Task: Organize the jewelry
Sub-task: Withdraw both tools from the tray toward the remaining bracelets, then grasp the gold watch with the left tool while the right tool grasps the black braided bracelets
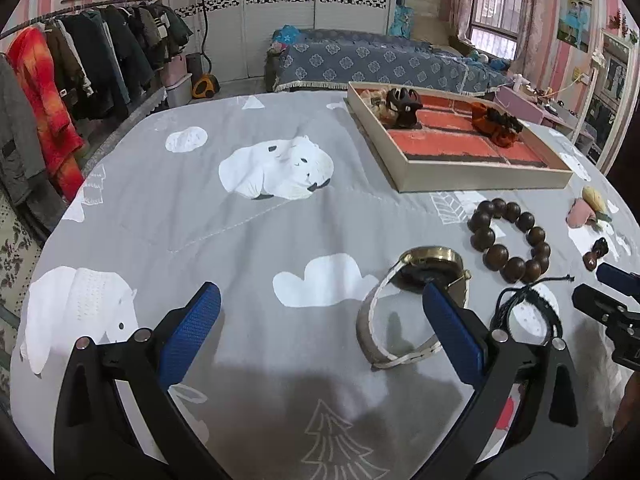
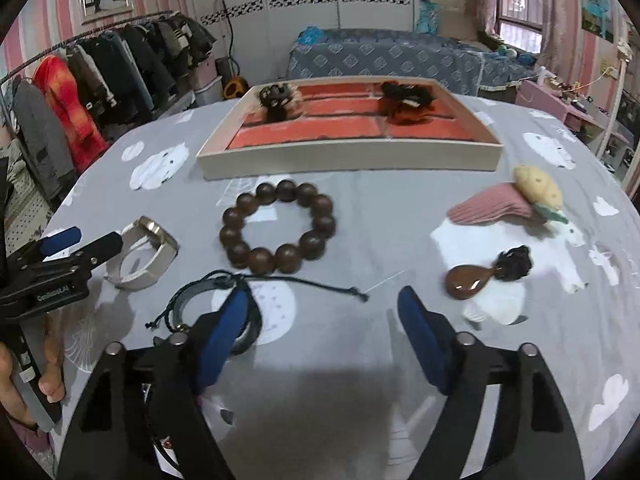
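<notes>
Blue-padded fingers of the left gripper (image 1: 320, 312) are spread wide over the grey counter (image 1: 248, 236), the white-strapped watch (image 1: 404, 304) just beside its right finger. The right gripper (image 2: 324, 312) is also spread, its left finger over the black cord bracelet (image 2: 192, 304), below the wooden bead bracelet (image 2: 278, 227).

The left gripper (image 1: 320, 324) is held low and level, its two blue-padded jaws spread wide apart with nothing between them. The right gripper (image 2: 324, 328) sits alongside it, just off its right jaw, jaws equally wide and holding nothing. A bare hand (image 2: 24, 376) wraps around the left gripper's handle, fingers (image 2: 52, 380) curled at the front.
</notes>
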Motion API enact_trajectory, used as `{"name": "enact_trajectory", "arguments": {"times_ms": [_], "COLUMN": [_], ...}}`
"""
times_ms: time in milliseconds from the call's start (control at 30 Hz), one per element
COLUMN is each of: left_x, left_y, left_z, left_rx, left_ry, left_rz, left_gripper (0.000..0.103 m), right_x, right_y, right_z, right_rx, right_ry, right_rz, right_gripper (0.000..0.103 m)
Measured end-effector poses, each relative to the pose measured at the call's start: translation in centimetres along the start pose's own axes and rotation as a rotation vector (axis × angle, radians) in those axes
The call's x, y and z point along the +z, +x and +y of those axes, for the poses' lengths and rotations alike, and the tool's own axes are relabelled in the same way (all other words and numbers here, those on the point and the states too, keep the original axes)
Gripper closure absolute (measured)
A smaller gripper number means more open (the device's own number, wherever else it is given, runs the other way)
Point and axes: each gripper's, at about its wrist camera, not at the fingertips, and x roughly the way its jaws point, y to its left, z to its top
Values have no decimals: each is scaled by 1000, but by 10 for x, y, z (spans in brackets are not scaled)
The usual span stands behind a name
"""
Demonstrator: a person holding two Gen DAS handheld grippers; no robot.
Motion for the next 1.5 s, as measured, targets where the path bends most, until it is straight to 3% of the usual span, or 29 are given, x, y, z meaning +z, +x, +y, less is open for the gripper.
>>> {"name": "enact_trajectory", "arguments": {"times_ms": [367, 433, 500, 567, 767, 1033, 1300, 1367, 1500], "left_x": [-2, -2, -3, -3, -5, -5, -6, -7, -7], "left_y": [9, 14, 20, 22, 19, 18, 17, 16, 15], "left_z": [-6, -4, -1, -1, -10, -10, -13, -13, -16], "left_rx": [-2, -9, -19, -31, -11, -28, -61, -70, -70], "left_ry": [24, 12, -2, -7, 28, 30, 37, 37, 49], "left_rz": [28, 48, 80, 89, 70, 71, 69, 69, 58], "left_gripper": [8, 11, 28, 33, 41, 50, 77, 81, 94], "right_x": [-6, -7, -7, -8, -7, -10, -8, -7, -7], "right_y": [22, 25, 25, 25, 21, 28, 27, 27, 25], "right_z": [11, 13, 16, 19, 21, 27, 27, 23, 15], "right_rx": [-3, -10, -22, -31, 12, -23, -56, -56, -46], "right_ry": [-23, -30, -45, -56, -43, -92, -139, -134, -125], "right_rz": [49, 52, 51, 51, 33, 51, 46, 49, 46], "right_gripper": [39, 39, 39, 39, 43, 51, 90, 96, 97]}}
